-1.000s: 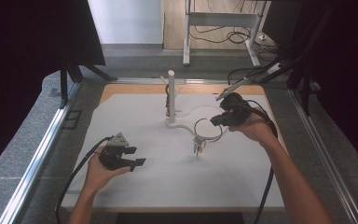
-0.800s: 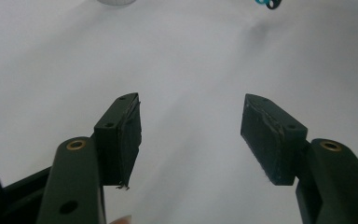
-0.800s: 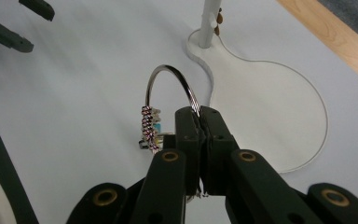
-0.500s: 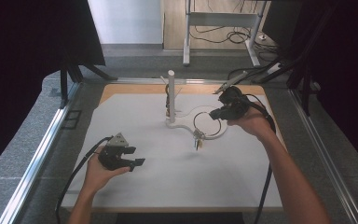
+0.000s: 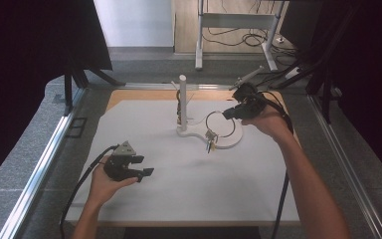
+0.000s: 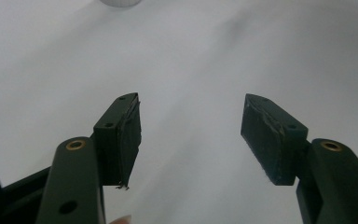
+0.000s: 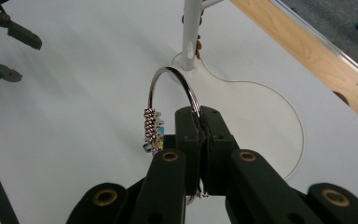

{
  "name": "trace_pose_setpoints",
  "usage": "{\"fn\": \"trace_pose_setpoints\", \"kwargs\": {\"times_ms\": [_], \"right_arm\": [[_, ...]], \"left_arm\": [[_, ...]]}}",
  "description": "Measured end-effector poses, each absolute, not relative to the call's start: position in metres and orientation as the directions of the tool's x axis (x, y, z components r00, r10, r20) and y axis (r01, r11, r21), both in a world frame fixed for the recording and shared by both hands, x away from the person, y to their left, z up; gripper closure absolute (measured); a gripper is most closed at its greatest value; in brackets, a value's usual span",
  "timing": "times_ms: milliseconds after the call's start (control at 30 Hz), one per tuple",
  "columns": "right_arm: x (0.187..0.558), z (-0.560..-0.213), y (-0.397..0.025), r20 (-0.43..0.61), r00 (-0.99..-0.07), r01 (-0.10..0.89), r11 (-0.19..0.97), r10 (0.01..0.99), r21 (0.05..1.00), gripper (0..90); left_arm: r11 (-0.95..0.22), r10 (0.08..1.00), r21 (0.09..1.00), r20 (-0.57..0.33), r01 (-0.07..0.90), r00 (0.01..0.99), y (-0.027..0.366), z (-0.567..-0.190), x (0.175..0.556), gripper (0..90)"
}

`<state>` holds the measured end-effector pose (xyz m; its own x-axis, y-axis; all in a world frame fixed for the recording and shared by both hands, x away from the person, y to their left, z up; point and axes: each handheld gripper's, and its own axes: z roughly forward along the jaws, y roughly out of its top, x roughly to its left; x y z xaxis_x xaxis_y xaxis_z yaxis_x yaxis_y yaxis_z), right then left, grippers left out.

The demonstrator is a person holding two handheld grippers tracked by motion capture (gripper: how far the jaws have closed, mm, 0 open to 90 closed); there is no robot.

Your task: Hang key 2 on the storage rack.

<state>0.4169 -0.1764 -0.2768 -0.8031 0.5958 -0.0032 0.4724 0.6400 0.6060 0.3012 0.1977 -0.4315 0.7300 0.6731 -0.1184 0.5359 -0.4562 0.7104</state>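
Right tongs clamped on a large silver metal ring; a cluster of small beaded charms hangs from the ring's lower side. Ring held above the white tabletop, just beside the white stand with an upright post and over its rounded base. Left tongs apart, empty, low over bare tabletop near the front left.

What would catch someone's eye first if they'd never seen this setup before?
Probably the metal ring, clamped upright in the right gripper with a cluster of small charms hanging from it, held near the white post stand at the far middle of the white table. Next, the left gripper, jaws wide open and holding nothing, low over the near left of the table.
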Motion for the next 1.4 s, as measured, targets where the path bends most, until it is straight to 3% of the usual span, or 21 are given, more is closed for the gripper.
{"fn": "trace_pose_setpoints", "kwargs": {"times_ms": [1400], "right_arm": [[0.461,-0.266,-0.171,0.040,-0.752,0.515,0.548,0.658,0.659,87.3]], "left_arm": [[-0.464,0.671,0.691,-0.135,0.555,0.729,0.202,-0.436,0.304,38.1]]}}
